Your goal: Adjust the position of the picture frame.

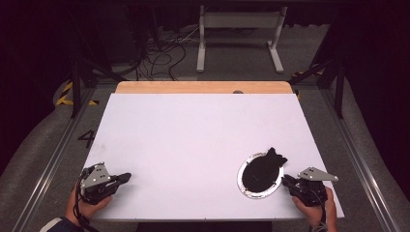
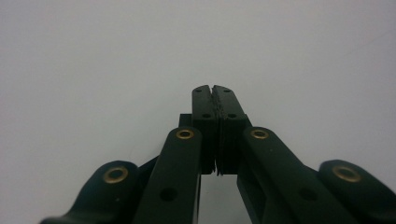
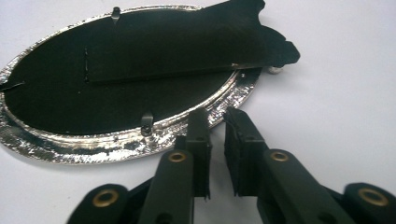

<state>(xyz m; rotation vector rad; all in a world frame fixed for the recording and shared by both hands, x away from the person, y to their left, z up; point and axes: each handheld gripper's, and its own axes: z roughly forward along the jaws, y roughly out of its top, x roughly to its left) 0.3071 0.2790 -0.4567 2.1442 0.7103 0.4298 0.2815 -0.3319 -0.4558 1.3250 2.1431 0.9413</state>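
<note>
An oval picture frame point(image 1: 243, 181) with a shiny silver rim point(image 3: 93, 148) lies face down at the table's near right. Its black back point(image 3: 56, 98) faces up, and a black stand flap point(image 3: 187, 42) lies along it and sticks out past the far rim. My right gripper point(image 1: 284, 179) rests on the table at the frame's near right edge. Its jaws point(image 3: 215, 116) stand a small gap apart, tips just at the rim, with nothing pressed between them. My left gripper point(image 1: 126, 177) lies at the near left, and its jaws point(image 2: 215, 95) are shut on nothing, over bare white table.
The white tabletop point(image 1: 193, 140) ends in a wooden strip point(image 1: 203, 87) at its far edge. Beyond it are a grey floor, cables and a white stand point(image 1: 240, 34). Metal rails run along both sides of the table.
</note>
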